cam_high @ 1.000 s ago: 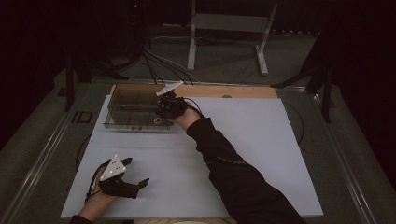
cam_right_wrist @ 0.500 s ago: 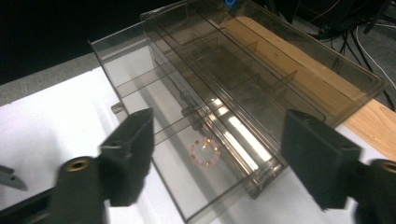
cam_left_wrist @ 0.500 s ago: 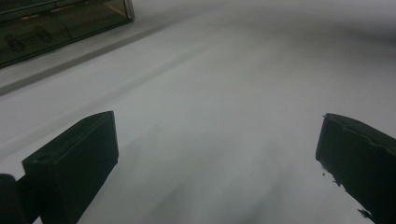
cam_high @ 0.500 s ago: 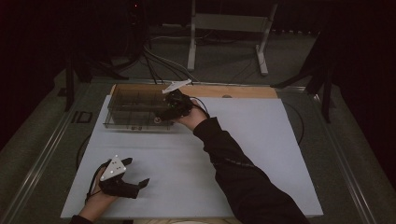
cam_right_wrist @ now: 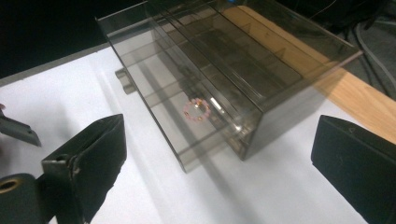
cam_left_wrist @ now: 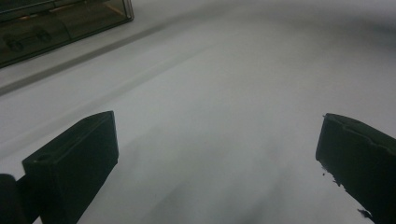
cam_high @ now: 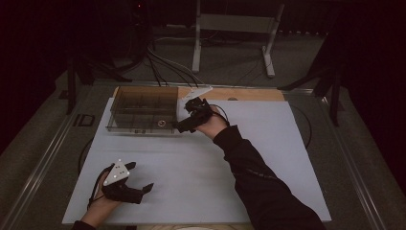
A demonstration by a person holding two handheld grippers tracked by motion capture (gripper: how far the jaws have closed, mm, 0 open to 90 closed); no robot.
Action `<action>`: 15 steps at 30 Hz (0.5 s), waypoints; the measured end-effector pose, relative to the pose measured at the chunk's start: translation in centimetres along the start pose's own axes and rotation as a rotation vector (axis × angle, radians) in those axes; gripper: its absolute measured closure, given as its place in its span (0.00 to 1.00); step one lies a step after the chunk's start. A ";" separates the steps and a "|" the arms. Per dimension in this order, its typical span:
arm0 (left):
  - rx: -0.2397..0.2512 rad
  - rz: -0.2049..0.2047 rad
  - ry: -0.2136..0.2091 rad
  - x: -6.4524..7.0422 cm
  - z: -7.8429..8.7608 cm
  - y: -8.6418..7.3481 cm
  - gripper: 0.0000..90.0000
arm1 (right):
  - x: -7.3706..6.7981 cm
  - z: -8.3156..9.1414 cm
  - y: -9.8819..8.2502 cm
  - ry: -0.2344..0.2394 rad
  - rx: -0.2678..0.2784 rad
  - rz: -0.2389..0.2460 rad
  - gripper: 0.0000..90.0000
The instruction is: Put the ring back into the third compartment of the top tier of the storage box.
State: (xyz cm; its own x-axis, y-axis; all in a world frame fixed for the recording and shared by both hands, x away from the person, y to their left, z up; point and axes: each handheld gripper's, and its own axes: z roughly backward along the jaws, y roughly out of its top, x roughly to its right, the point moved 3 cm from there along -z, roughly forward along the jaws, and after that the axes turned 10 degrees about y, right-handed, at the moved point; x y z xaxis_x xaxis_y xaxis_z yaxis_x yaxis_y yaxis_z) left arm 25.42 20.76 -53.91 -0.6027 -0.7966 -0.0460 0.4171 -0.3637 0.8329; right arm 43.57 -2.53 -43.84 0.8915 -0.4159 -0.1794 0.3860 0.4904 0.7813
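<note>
Right hand-held gripper (cam_high: pixel 181 125) withdrawn from box (cam_high: pixel 139 111), jaws opened, bracelet (cam_right_wrist: pixel 196 109) inside

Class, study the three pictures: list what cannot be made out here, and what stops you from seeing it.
- Small pink bead ring in the smoky clear plastic compartment box, right gripper view: tinted walls obscure its compartment.
- Same ring, high view: too small.
- Box, left gripper view: cut off by the top edge, blurred.

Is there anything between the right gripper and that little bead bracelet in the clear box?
Yes. The bead bracelet lies inside the smoky clear box, so the box's near wall stands between it and the open right gripper, whose jaws have just been opening, with nothing between them.
</note>
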 end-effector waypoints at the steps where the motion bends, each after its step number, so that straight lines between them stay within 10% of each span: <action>1: 0.000 -0.001 0.002 0.0 0.0 0.0 0.00 | 0.0 0.2 -0.3 -0.001 -0.001 0.002 0.04; 15: -0.005 -0.008 0.005 0.1 0.0 0.0 0.00 | 0.5 2.7 -4.2 -0.020 -0.011 -0.014 0.04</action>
State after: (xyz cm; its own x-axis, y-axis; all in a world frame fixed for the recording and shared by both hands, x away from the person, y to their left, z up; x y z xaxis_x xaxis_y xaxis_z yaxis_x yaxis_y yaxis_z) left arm 25.39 20.67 -53.88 -0.6029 -0.7958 -0.0556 0.4158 -0.3730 0.8295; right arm 41.75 -6.91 -45.61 0.8814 -0.4375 -0.1781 0.4007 0.4928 0.7724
